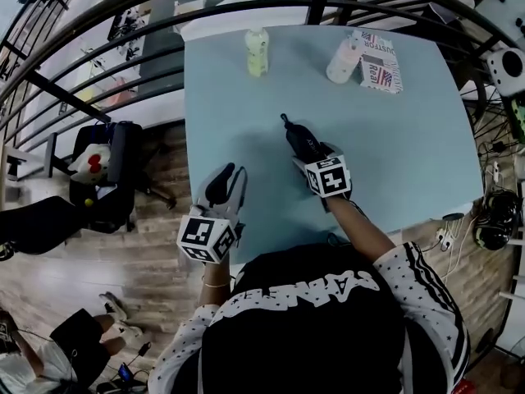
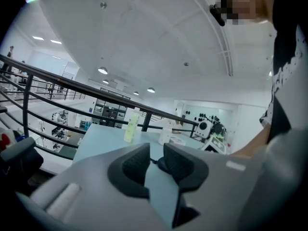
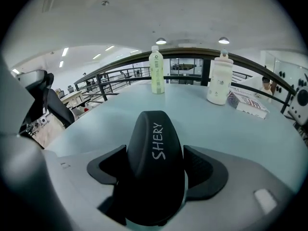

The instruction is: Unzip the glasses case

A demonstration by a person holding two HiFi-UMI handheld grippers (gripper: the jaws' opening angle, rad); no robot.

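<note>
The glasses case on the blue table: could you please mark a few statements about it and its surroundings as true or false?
1. The glasses case sits between the jaws of the right gripper. True.
2. The left gripper grips the case. False: nothing is between its jaws, and it is by the near edge of the table, apart from the case.
3. The case lies on top of the printed box. False: it lies on the bare table, and the box is at the far side.
4. Two bottles stand at the far side, a yellow-green bottle and a white bottle. True.
5. The case is white. False: it is black with white lettering.
</note>
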